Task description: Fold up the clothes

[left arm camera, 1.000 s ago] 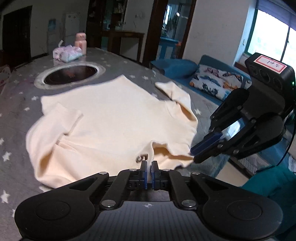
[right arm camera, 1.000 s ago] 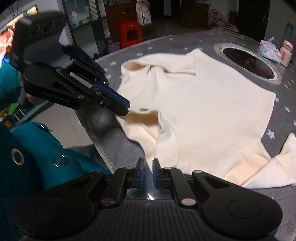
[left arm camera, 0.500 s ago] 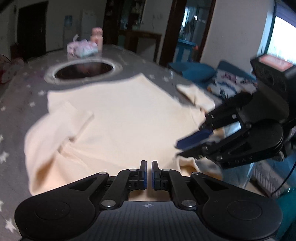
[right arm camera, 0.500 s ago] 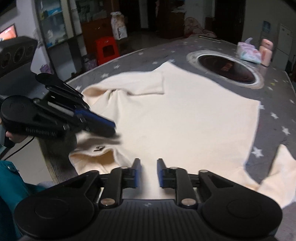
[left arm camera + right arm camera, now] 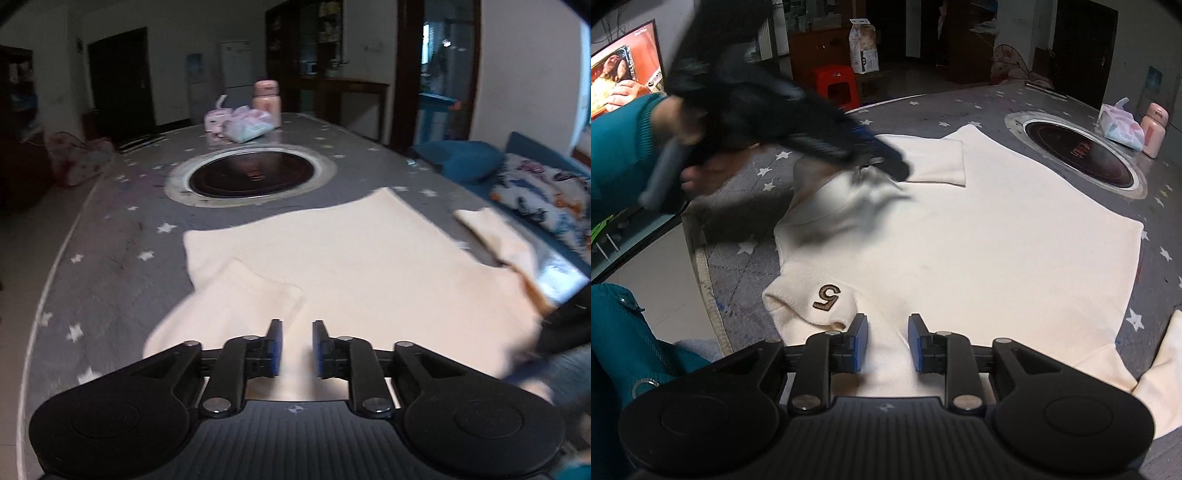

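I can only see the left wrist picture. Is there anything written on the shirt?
Observer: Yes. The right wrist view shows a brown stitched 5 on the collar of the cream shirt, on the side of the right gripper nearer the table's edge.
Operator: Is my left gripper holding the shirt?
Observer: No. From the right wrist view, the left gripper is a blur above the shirt near the folded-in sleeve, its jaws opening with nothing between them.
Operator: Who is holding it?
Observer: A hand coming out of a teal sleeve.
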Tool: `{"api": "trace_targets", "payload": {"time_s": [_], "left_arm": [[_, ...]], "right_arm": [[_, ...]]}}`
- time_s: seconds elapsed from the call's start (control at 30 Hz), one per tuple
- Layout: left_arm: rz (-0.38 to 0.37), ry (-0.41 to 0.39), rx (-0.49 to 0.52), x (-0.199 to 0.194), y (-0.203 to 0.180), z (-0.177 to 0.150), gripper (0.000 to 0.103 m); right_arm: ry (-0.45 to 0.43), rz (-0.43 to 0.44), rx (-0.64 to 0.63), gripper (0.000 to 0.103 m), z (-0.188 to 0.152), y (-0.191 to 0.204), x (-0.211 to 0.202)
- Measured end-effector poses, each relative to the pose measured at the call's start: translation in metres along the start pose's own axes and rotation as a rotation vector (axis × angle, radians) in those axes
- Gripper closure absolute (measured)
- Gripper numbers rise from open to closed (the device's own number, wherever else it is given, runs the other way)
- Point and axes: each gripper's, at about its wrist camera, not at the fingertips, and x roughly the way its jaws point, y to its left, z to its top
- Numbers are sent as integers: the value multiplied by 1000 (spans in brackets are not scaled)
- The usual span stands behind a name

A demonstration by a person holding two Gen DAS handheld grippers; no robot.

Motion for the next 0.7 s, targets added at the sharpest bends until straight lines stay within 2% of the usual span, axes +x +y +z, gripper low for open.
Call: {"api": "trace_targets", "payload": {"time_s": [0.03, 0.13, 0.27, 0.3, 0.37, 0.4, 0.5, 0.7], "left_arm": [[16, 8, 4, 8, 0, 2, 74], [52, 31, 11, 29, -1, 6, 73], [62, 18, 19, 39, 0, 4, 74], [59, 17, 17, 40, 0, 5, 76], [46, 11, -10, 38, 5, 6, 95], [44, 5, -32, 36, 10, 6, 96], [58, -43, -115, 20, 31, 6, 98], [167, -149, -245, -35, 84, -2, 99]], "right_arm": [[0, -1, 2, 76, 0, 0, 0], [0, -8, 12, 70, -1, -2, 0], [-4, -7, 30, 68, -3, -4, -3], [-6, -6, 32, 68, -3, -5, -2], [-9, -4, 36, 67, -3, -6, -2], [-10, -3, 39, 66, -4, -6, -2], [-12, -3, 41, 66, -4, -7, -2], [-11, -5, 36, 65, -3, -7, -1]]}}
